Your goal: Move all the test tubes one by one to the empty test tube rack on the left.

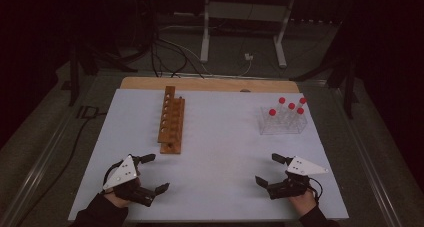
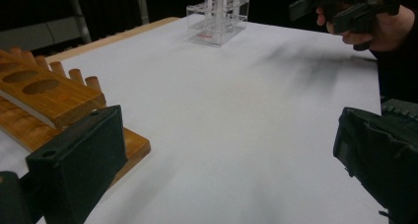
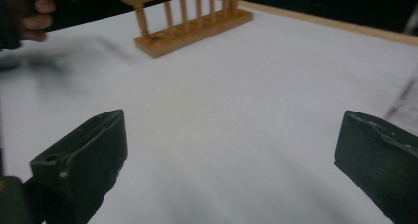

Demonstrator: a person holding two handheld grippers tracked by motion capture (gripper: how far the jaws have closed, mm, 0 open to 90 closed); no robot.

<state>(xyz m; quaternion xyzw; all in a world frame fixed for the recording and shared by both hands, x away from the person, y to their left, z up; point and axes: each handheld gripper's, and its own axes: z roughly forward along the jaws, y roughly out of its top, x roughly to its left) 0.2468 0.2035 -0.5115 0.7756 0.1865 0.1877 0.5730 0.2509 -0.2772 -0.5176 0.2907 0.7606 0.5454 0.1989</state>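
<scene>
Both released, the left gripper (image 1: 150, 173) has the wooden rack (image 1: 171, 119) just ahead, holes plain from above, pegs side-on in the right gripper view, while the clear tube stand (image 1: 283, 121) sits ahead of the right gripper (image 1: 268, 169) on the bench (image 1: 220, 152)

One wooden rack (image 1: 171, 121) stands on the worktop (image 1: 225, 152). One clear plastic rack (image 1: 283, 123) holds five red-capped tubes (image 1: 291, 107). Two claws are over the near edge, a left claw (image 1: 152, 173) and a right claw (image 1: 269, 170).
</scene>
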